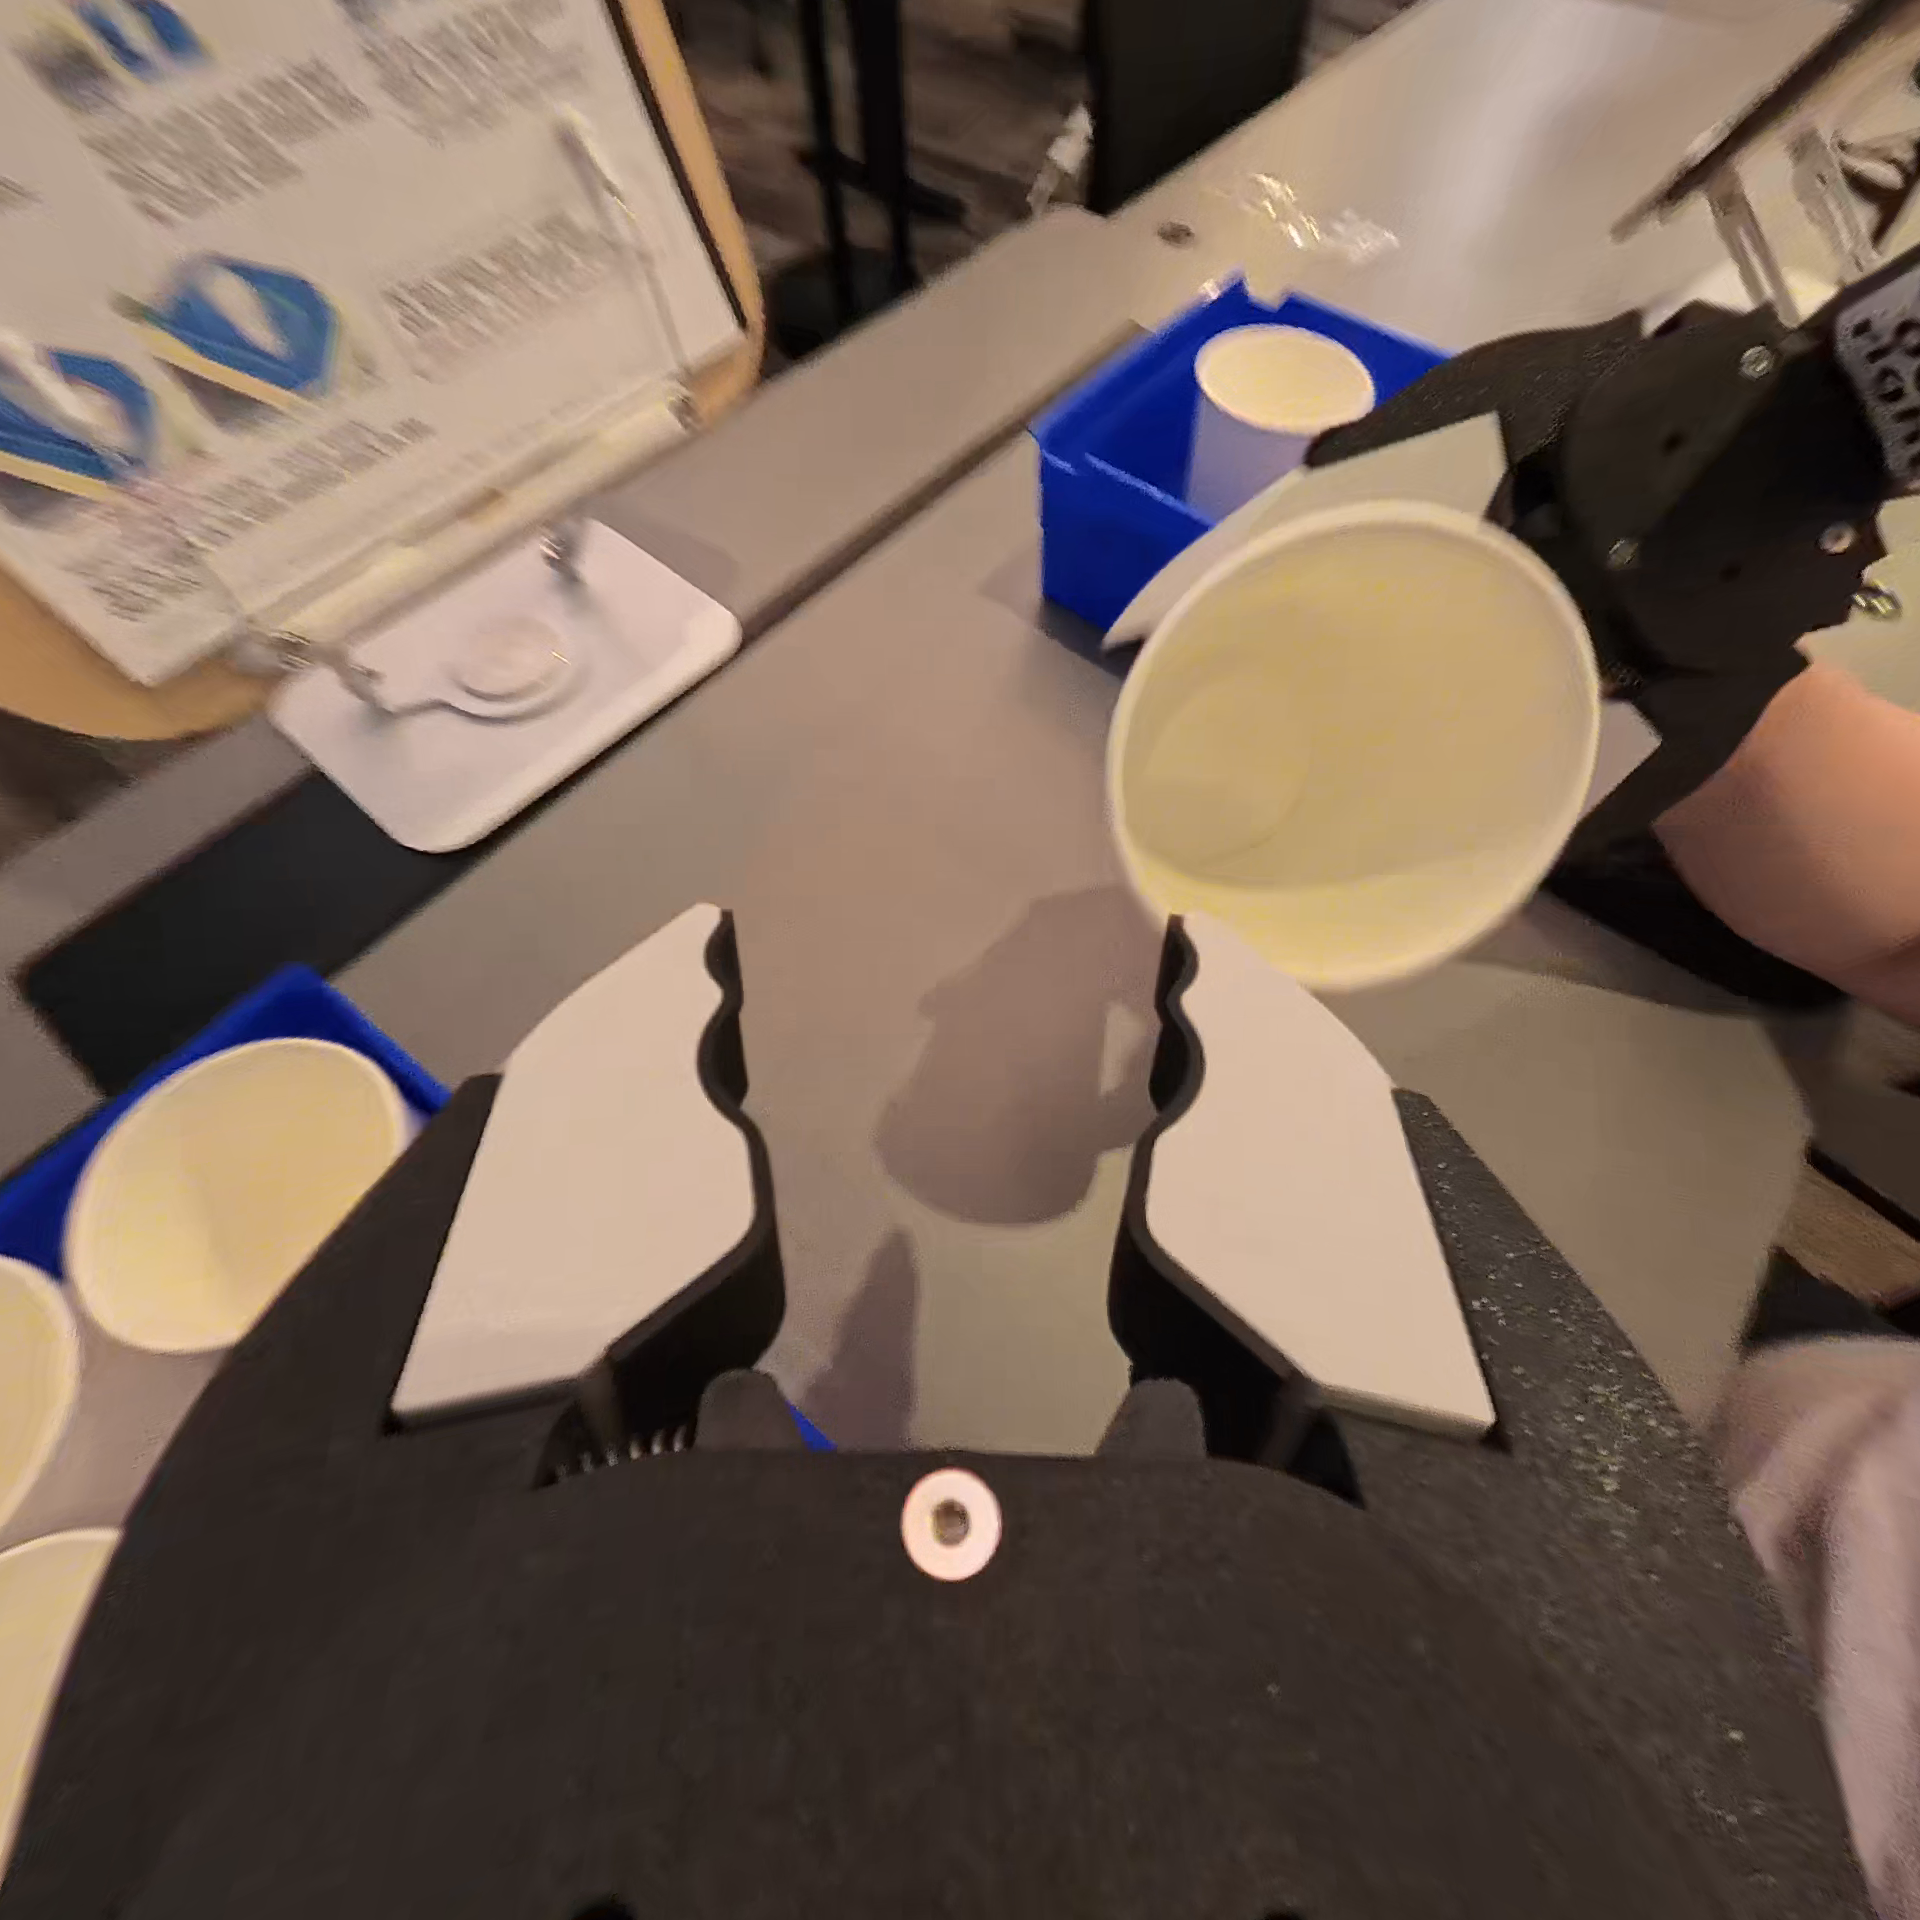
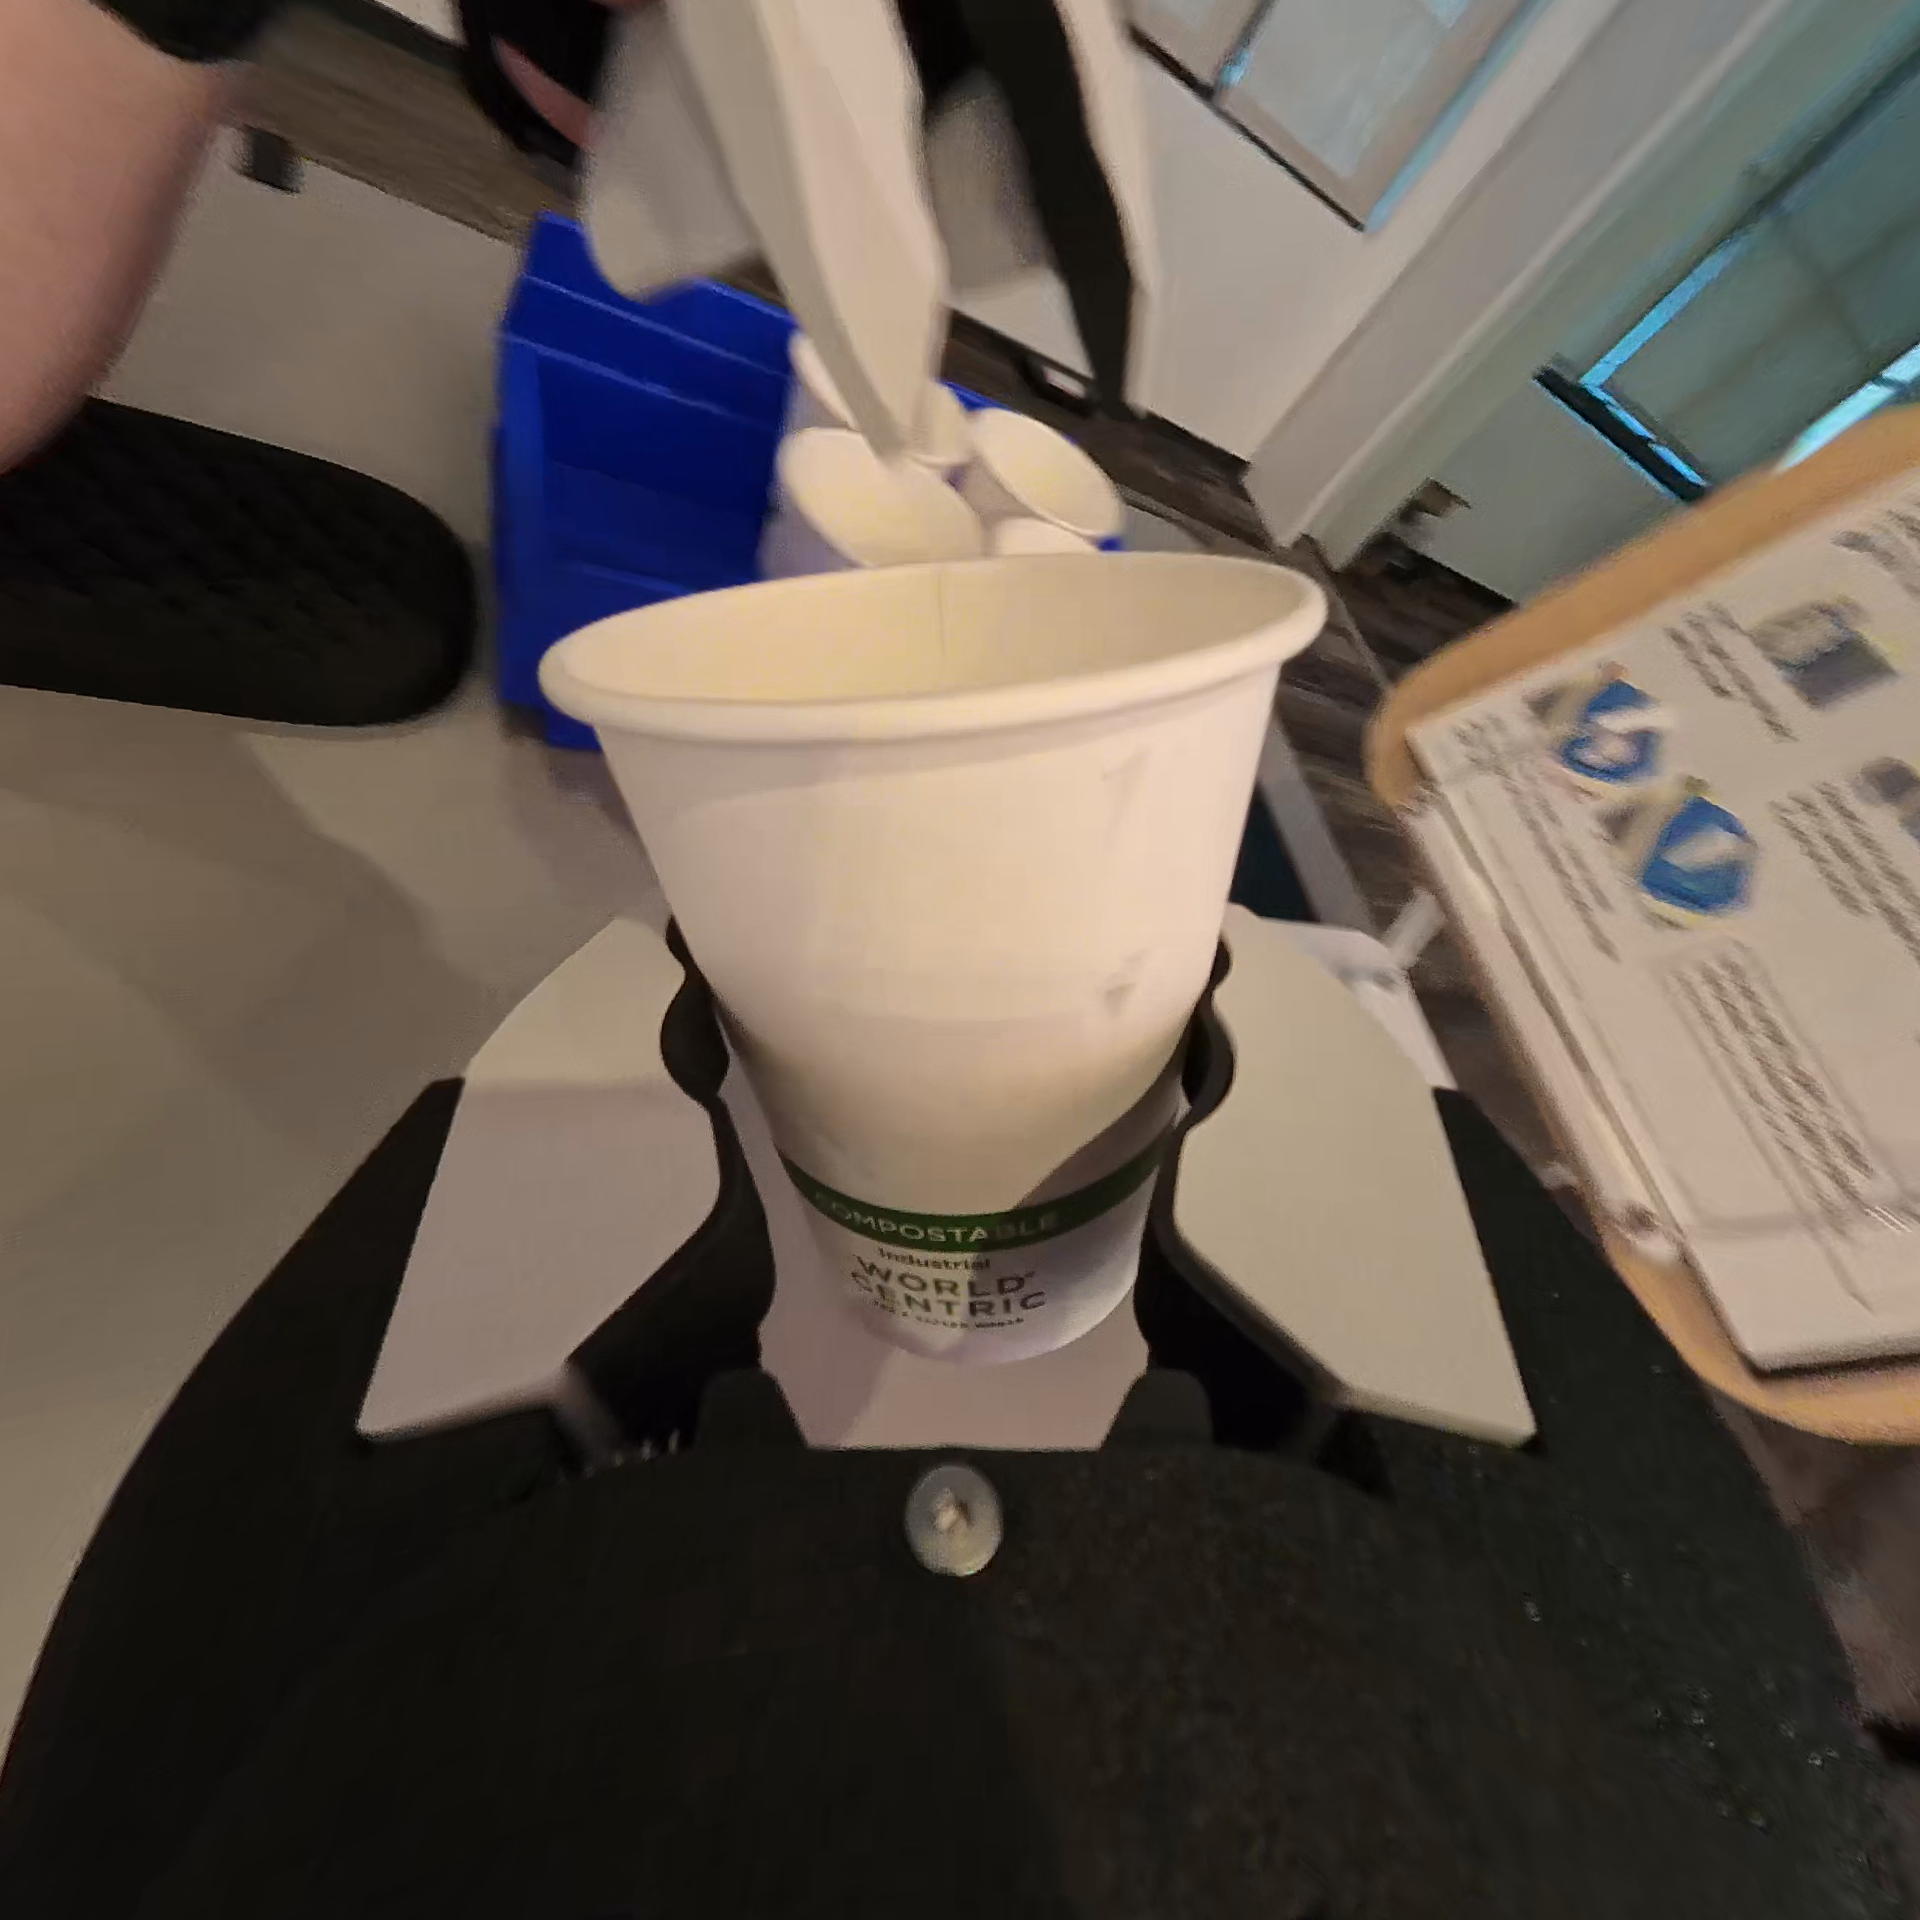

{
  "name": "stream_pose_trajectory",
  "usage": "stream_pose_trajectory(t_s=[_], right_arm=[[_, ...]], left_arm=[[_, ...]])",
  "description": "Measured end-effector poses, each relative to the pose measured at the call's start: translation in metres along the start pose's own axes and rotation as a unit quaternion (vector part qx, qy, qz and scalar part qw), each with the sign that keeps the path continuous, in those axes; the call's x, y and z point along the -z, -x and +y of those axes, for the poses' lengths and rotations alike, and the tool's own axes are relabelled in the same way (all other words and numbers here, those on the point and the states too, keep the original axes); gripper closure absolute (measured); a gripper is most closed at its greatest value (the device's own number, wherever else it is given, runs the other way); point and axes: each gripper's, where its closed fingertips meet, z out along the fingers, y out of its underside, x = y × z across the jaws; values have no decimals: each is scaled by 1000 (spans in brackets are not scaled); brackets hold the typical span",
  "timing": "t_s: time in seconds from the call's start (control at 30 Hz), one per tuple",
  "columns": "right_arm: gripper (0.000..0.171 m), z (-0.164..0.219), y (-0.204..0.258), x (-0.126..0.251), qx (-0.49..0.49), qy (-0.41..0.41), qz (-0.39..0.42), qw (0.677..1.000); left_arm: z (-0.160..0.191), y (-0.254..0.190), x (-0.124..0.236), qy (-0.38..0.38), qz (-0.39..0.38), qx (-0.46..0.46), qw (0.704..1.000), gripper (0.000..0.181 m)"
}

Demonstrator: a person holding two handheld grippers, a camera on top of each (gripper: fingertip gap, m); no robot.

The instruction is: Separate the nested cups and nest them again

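R gripper clamps the paper cup low on its wall, mouth tipped twd the L gripper, whose jaws gape wide & empty just beside the rim.

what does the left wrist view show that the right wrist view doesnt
Only the left wrist view shows the left gripper head-on, open and empty over the grey table, plus a far blue bin holding one upright cup.

Only the right wrist view shows the held cup's outer wall and green band, clamped low between the right gripper's fingers.

Both show that held cup, the instruction board on its stand, and the near blue bin of loose cups.
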Motion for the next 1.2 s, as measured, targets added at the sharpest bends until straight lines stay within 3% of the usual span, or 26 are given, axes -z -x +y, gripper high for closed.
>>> stream_pose_trajectory(t_s=[0.1,0.2,0.27,0.37,0.63,1.2], right_arm=[[84,27,-71,50,-56,6,102,993],[84,73,-147,131,-210,-55,212,953],[84,107,-168,173,-304,-97,224,921],[84,144,-180,203,-324,-129,247,904],[83,204,-182,200,-351,-92,262,894],[81,245,-165,191,-373,7,233,898]], left_arm=[[-21,5,14,-74,2,25,997,110],[-30,9,25,-112,8,48,993,121],[-30,11,27,-113,8,50,992,125],[-29,14,24,-108,-1,47,993,125],[-27,5,16,-92,6,33,995,128],[-30,1,19,-101,13,32,994,131]])
